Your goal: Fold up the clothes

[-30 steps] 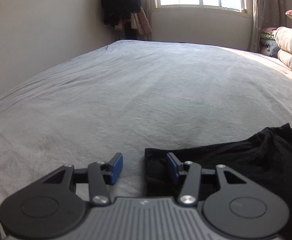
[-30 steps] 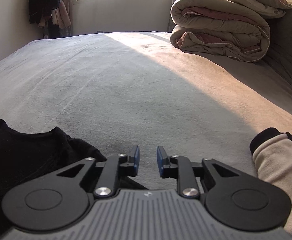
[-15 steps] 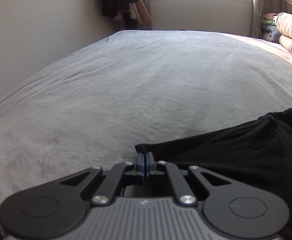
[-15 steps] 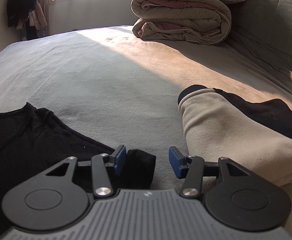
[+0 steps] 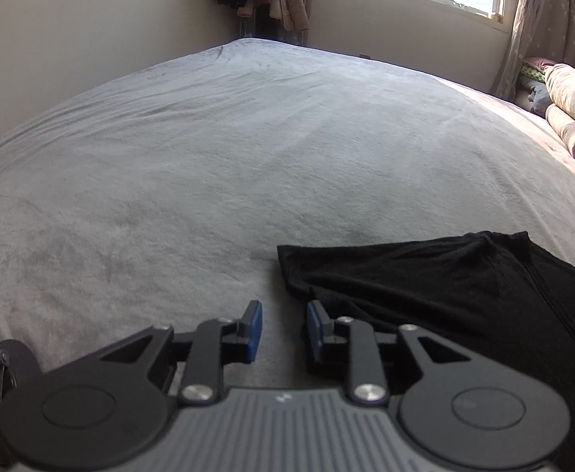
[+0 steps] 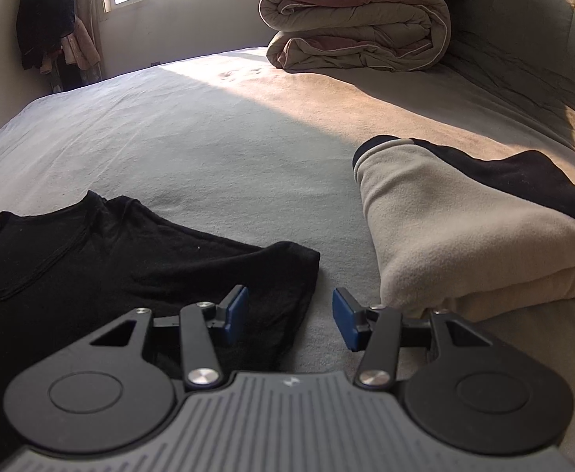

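My left gripper [image 5: 281, 328] gapes beside the shirt's [image 5: 445, 287] sleeve — holding nothing. My right gripper [image 6: 289, 316] spreads wide over the other sleeve, beside the fleece [image 6: 464, 236] — empty too.

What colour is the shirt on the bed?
Black; the shirt shows best in the right wrist view.

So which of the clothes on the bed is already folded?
The cream garment with black trim, right of the right gripper; the black t-shirt lies spread flat.
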Motion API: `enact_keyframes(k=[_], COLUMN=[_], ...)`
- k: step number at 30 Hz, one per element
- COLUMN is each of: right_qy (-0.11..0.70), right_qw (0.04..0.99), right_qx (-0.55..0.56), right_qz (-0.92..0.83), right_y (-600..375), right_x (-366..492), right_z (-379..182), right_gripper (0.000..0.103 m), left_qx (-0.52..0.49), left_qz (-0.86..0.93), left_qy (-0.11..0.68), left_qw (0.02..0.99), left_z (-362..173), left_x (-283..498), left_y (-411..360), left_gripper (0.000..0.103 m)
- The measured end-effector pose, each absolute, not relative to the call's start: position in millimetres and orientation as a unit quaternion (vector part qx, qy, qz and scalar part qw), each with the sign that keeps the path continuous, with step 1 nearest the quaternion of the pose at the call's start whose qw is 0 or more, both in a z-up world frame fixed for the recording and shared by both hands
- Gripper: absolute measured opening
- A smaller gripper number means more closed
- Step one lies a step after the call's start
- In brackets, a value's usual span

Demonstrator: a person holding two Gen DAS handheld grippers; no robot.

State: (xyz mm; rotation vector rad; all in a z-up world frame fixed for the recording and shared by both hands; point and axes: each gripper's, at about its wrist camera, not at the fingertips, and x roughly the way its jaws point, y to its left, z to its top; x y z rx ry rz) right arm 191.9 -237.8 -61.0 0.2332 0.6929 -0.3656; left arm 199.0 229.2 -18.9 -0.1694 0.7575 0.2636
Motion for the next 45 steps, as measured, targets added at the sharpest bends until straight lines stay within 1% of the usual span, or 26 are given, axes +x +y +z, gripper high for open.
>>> enact_keyframes(k=[2,6,7,11,13,14,15,16,17,21,23,24,25,26,28,31,32,33,34,35,36,40,43,44,45], right_qy=[0.337,0.323,0.317,0.293,0.291,0.293,0.295,0.297,0.299,0.306,0.309,0.31,0.31,0.31,0.311,0.312,0.312,0.31,0.309,0.312,0.314,0.32,0.332,0.335,0.338], right_qw=[0.914,0.897,0.888,0.864,0.864,0.865,0.867,0.868,0.869,0.874,0.876,0.875,0.875,0.875,0.876,0.878,0.878,0.879,0.881,0.882,0.883,0.886,0.885,0.884,0.884], right_qx=[0.141,0.26,0.303,0.392,0.392,0.387,0.382,0.377,0.372,0.352,0.342,0.344,0.345,0.347,0.345,0.34,0.339,0.336,0.334,0.326,0.319,0.291,0.28,0.278,0.276], right_qz=[-0.175,-0.152,-0.142,-0.118,-0.123,-0.125,-0.126,-0.128,-0.13,-0.138,-0.141,-0.14,-0.138,-0.136,-0.132,-0.129,-0.13,-0.131,-0.132,-0.137,-0.143,-0.166,-0.166,-0.167,-0.168], right_y=[-240,-256,-258,-259,-256,-255,-254,-253,-252,-248,-245,-245,-245,-245,-243,-240,-239,-238,-237,-236,-236,-236,-235,-233,-232], right_x=[181,156,150,145,148,149,150,151,152,157,159,158,157,156,155,155,156,157,158,159,160,162,165,164,163], right_z=[-60,-63,-66,-80,-83,-84,-84,-85,-85,-86,-87,-87,-86,-86,-84,-84,-84,-84,-84,-83,-82,-79,-79,-75,-72], right_gripper=[0.052,0.052,0.052,0.052,0.042,0.027,0.011,0.005,0.003,0.003,0.005,0.007,0.008,0.014,0.017,0.018,0.018,0.018,0.017,0.013,0.005,0.004,0.006,0.014,0.02], left_qx=[-0.148,-0.272,-0.292,-0.338,-0.349,-0.348,-0.343,-0.338,-0.333,-0.364,-0.383,-0.391,-0.391,-0.383,-0.346,-0.281,-0.26,-0.245,-0.237,-0.235,-0.234,-0.198,-0.164,-0.162,-0.161], left_qz=[0.117,0.103,0.103,0.114,0.123,0.127,0.129,0.131,0.133,0.113,0.101,0.091,0.074,0.054,0.022,0.015,0.019,0.023,0.027,0.031,0.041,0.084,0.092,0.095,0.099], left_qy=[0.378,0.372,0.365,0.337,0.326,0.324,0.325,0.326,0.327,0.331,0.333,0.332,0.329,0.328,0.332,0.335,0.336,0.339,0.344,0.347,0.35,0.371,0.387,0.392,0.394], left_qw=[0.907,0.882,0.878,0.872,0.87,0.871,0.872,0.873,0.874,0.863,0.856,0.854,0.856,0.862,0.877,0.899,0.905,0.908,0.908,0.907,0.906,0.903,0.903,0.901,0.899], left_z=[-21,-35,-39,-45,-48,-48,-48,-47,-46,-47,-47,-47,-48,-49,-50,-51,-51,-51,-51,-50,-47,-42,-36,-31,-27], left_x=[190,179,176,169,169,170,172,173,175,175,175,174,173,172,172,174,174,175,177,177,176,180,181,179,175], left_y=[242,262,265,268,270,269,266,263,260,265,269,271,272,273,269,260,257,256,257,259,260,260,252,250,248], left_gripper=[0.034,0.034,0.033,0.032,0.031,0.026,0.025,0.025,0.025,0.025,0.033,0.037,0.043,0.045,0.046,0.038,0.021,0.011,0.005,0.004,0.004,0.004,0.011,0.021,0.038])
